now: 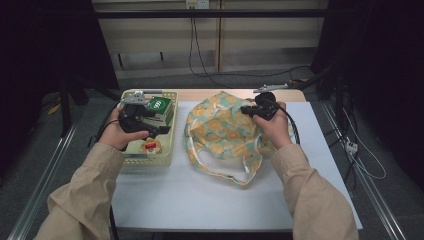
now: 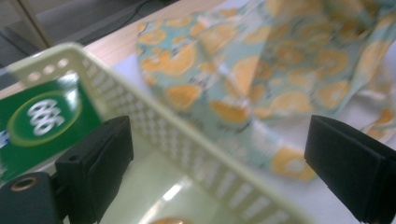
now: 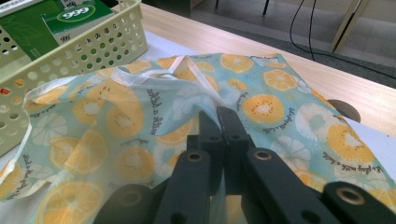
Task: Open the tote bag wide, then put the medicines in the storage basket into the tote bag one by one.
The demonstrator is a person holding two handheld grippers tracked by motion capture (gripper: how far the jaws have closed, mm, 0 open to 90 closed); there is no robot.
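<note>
Left tongs [image 2: 219, 158] straddle basket rim [image 2: 154, 116].

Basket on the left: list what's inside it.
The basket holds a green box at its far end and a small red-and-white packet nearer. The left gripper and hand cover the middle, hiding anything beneath.
</note>
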